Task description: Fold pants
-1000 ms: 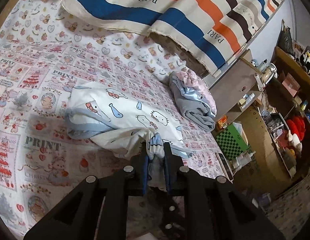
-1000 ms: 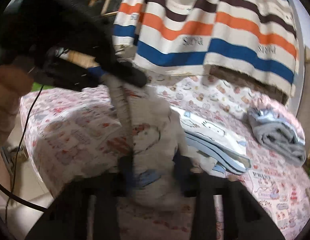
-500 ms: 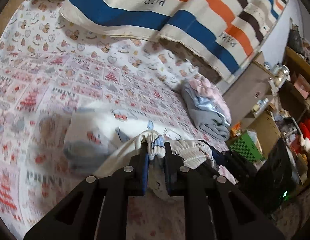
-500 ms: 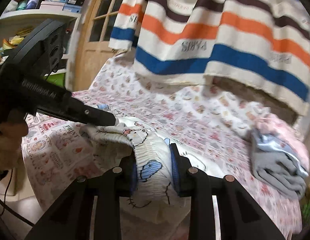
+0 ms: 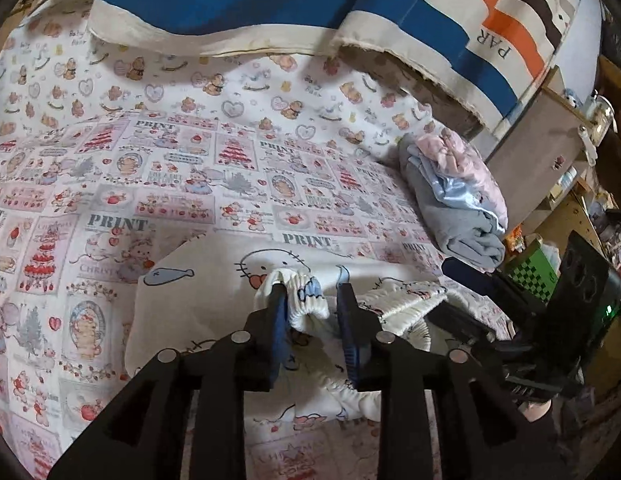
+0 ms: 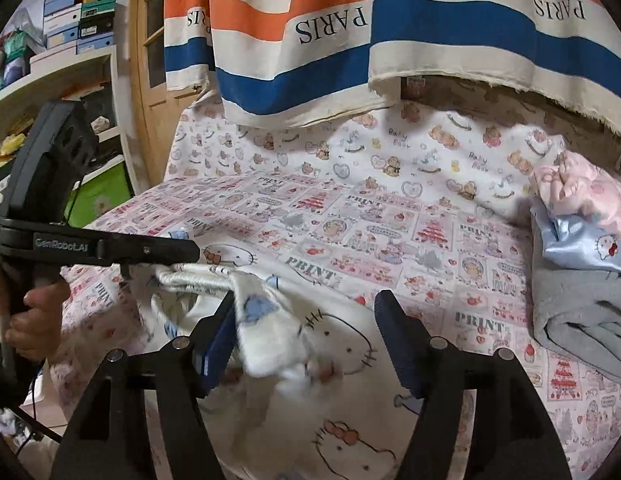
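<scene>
pants [image 5: 214, 304] lie folded on the bed [image 5: 230, 184], waistband nearest both tools; left gripper [image 5: 312, 300] jaws have just been opening, parted with the ribbed hem loose between them; right gripper [image 6: 306, 320] jaws have just been opening, spread wide, hem slipping off the left jaw; cloth runs straight ahead

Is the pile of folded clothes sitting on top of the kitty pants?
No, the folded clothes lie apart on the bed sheet, off to the right of the kitty pants.

"PARIS" on the striped cloth [image 6: 390, 40], "PRINT" on the bedsheet [image 5: 230, 168], "GenRobot.AI" on the left tongs [image 6: 122, 268].
</scene>
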Demonstrator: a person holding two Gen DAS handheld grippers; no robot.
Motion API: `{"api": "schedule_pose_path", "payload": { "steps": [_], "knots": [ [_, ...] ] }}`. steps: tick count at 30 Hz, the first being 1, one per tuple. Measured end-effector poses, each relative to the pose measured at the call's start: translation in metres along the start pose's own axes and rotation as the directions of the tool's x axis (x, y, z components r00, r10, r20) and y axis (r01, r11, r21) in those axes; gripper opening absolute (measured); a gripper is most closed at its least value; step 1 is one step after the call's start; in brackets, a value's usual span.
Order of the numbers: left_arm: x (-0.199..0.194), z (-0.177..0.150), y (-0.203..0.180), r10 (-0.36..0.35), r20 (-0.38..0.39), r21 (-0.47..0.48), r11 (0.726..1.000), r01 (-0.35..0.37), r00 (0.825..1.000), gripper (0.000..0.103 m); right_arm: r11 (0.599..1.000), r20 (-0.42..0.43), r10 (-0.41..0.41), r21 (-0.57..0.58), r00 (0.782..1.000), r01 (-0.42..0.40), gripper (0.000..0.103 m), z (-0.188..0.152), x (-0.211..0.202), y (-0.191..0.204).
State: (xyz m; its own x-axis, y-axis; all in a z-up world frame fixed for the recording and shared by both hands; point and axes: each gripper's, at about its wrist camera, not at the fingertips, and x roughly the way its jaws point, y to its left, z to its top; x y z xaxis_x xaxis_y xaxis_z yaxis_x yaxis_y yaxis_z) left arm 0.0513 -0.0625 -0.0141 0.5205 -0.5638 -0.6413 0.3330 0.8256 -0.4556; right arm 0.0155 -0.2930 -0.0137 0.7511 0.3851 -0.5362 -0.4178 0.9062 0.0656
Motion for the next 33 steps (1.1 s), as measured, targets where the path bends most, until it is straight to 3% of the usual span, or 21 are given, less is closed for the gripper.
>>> {"api": "schedule_pose_path", "payload": {
  "steps": [1,2,4,5,8,12,15,17,19,21,22,23,25,30,33],
  "knots": [
    [-0.002,0.0,-0.001,-0.017,-0.002,0.004,1.0,0.017,1.0,0.046,1.0,0.002,0.002,0.025,1.0,-0.002,0.068,-0.001,-0.003,-0.005],
    [-0.004,0.0,-0.002,-0.057,0.001,0.01,0.998,0.057,0.998,0.072,0.999,0.01,-0.011,0.044,1.0,0.011,0.068,-0.002,-0.009,-0.01],
    [-0.01,0.002,-0.005,-0.156,0.008,0.036,0.987,0.156,0.988,0.087,0.997,0.033,-0.054,0.057,0.998,0.052,0.068,-0.003,-0.022,-0.016],
    [-0.014,0.004,-0.007,-0.154,0.01,0.059,0.987,0.153,0.988,0.087,0.996,0.041,-0.071,0.063,0.997,0.068,0.068,-0.003,-0.026,-0.019],
    [-0.03,0.008,-0.008,-0.023,0.079,0.093,0.996,0.016,0.997,0.087,0.994,0.065,-0.074,0.09,0.995,0.068,0.068,-0.002,-0.042,-0.026],
    [-0.046,0.002,-0.004,0.032,0.106,0.134,0.99,-0.046,0.994,0.087,0.998,0.073,0.014,0.063,0.997,-0.019,0.068,-0.006,-0.06,-0.013],
    [-0.051,-0.009,0.0,0.125,0.137,0.152,0.978,-0.146,0.983,0.087,0.997,0.023,0.078,0.013,0.997,-0.078,0.058,-0.011,-0.055,0.008],
    [-0.052,-0.018,0.004,0.151,0.141,0.154,0.973,-0.172,0.978,0.087,0.992,-0.023,0.127,0.008,0.992,-0.127,0.047,-0.018,-0.045,0.02],
    [-0.051,-0.027,0.008,0.167,0.141,0.151,0.97,-0.188,0.976,0.087,0.988,-0.06,0.155,0.0,0.986,-0.155,0.046,-0.028,-0.033,0.03],
    [-0.051,-0.037,0.011,0.157,0.139,0.163,0.97,-0.179,0.978,0.084,0.99,-0.081,0.141,-0.006,0.987,-0.142,0.044,-0.035,-0.025,0.035],
    [-0.05,-0.043,0.012,0.128,0.132,0.181,0.972,-0.151,0.983,0.064,0.992,-0.096,0.124,-0.003,0.988,-0.125,0.03,-0.04,-0.02,0.035],
    [-0.049,-0.048,0.012,0.089,0.106,0.206,0.972,-0.11,0.99,0.032,0.993,-0.104,0.116,0.005,0.988,-0.116,0.013,-0.042,-0.018,0.034],
    [-0.043,-0.055,0.013,0.035,0.036,0.236,0.971,-0.042,0.999,0.016,0.993,-0.088,0.114,0.041,0.99,-0.111,0.006,-0.045,-0.019,0.028],
    [-0.035,-0.062,0.009,0.086,0.058,0.285,0.953,-0.099,0.995,0.016,0.99,0.043,0.029,0.135,0.999,-0.034,0.005,-0.034,-0.035,0.007],
    [-0.029,-0.06,0.008,0.083,0.042,0.292,0.952,-0.092,0.996,0.021,0.989,0.045,-0.008,0.148,0.999,0.001,0.004,-0.024,-0.031,0.0]
  ]
}}
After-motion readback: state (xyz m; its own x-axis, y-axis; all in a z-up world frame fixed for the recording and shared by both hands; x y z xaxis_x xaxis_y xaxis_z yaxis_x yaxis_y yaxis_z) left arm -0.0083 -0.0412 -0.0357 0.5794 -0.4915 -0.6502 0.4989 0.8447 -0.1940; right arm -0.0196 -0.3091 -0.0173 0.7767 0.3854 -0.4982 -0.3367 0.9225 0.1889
